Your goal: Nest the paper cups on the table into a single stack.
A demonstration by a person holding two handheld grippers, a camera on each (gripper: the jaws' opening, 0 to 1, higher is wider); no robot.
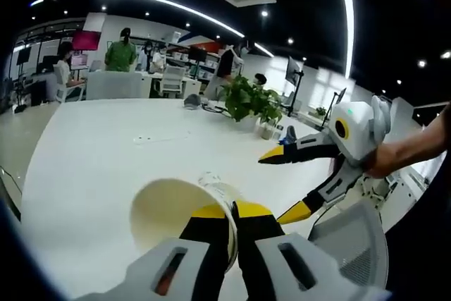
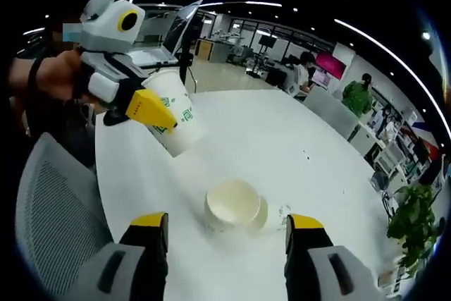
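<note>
While your left claw (image 1: 232, 218) is clamped on the rim of a paper cup (image 1: 180, 216), one jaw inside the mouth and one outside, that cup hangs in the air above the white surface (image 1: 106, 167), tilted so its cream inside faces the left gripper view. From the right gripper view you see the same held cup (image 2: 176, 119) with green print on its wall, up and to the left, well apart from the second paper cup (image 2: 236, 206). That second cup lies on its side on the surface (image 2: 282, 146), mouth turned toward your right claw (image 2: 227, 227). Your right claw is spread wide with nothing between the jaws, hovering just short of the lying cup. A potted plant (image 1: 250, 100) sits at the far edge of the surface, and a mesh office chair (image 2: 53, 202) stands by the near edge.
</note>
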